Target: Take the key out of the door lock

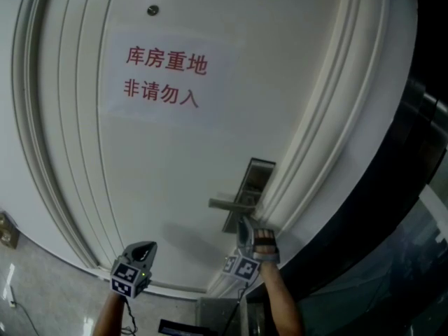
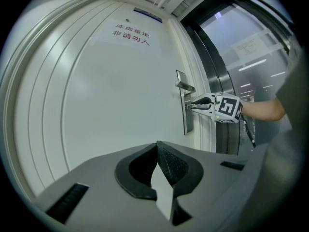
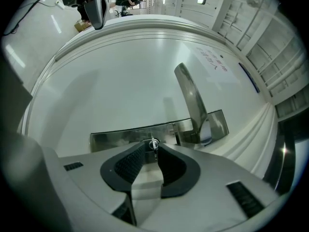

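At lower left of the head view, the left gripper (image 1: pixel 142 248) hung raised on its forearm, jaws together, empty. Lower centre, the outstretched right gripper (image 1: pixel 243 228) pinched the key (image 3: pixel 153 144) at the door's (image 1: pixel 175 159) lock plate (image 3: pixel 120 135).

White door (image 1: pixel 175 187) with red-lettered sign (image 1: pixel 164 75), right gripper (image 1: pixel 243 224) at lock plate (image 1: pixel 256 176) under handle (image 1: pixel 225 204), left gripper (image 1: pixel 143 248) well apart.

A white paper sign (image 1: pixel 162 75) with two rows of red Chinese characters is stuck on the white moulded door (image 1: pixel 280 68), well above and left of the right gripper (image 1: pixel 245 231), and a small round dark fitting (image 1: pixel 152 10) sits higher still. Just right of that gripper runs a dark metal frame (image 1: pixel 392 187) holding a glass panel (image 1: pixel 423 257). Far left of the left gripper (image 1: pixel 145 247), a small brown box (image 1: pixel 7 231) lies on the glossy floor (image 1: pixel 49 292).
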A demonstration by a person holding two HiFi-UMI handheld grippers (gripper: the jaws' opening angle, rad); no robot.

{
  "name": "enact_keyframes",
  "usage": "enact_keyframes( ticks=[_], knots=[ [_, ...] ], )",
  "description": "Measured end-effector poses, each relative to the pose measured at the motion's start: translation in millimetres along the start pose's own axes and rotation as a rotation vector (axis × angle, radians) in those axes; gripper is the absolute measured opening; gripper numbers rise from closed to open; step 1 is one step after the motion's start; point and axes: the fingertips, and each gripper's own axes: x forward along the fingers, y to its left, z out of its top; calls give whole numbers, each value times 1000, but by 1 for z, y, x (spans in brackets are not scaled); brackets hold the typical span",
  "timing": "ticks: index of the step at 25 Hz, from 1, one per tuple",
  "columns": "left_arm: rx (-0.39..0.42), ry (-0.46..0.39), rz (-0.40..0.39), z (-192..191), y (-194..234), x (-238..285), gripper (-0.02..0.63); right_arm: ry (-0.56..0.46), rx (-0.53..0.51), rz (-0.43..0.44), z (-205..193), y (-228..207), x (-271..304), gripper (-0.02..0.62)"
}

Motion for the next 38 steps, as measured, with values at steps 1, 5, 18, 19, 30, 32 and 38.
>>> enact_keyframes(
  ticks=[1, 5, 18, 19, 30, 32, 38],
  knots=[
    [0, 1, 0, -1, -1, 0, 8, -3, 0, 2, 0, 0, 0, 95],
    [0, 0, 2, -2, -1, 0, 8, -7, -18, 2, 0, 1, 0, 94],
    [6, -3, 20, 0, 0, -8, 8, 4, -78, -33, 1, -1, 1, 29],
    [7, -5, 21, 1, 0, -8, 8, 7, -82, -33, 1, -1, 1, 29],
    [11, -16, 31, 4, 2, -12, 8, 34, -109, 1, 1, -1, 3, 21],
    [11, -19, 32, 5, 2, -13, 8, 35, -104, 13, 1, 0, 3, 21],
    [8, -26, 34, 6, 2, -15, 8, 52, -111, 32, -1, 2, 2, 21]
  ],
)
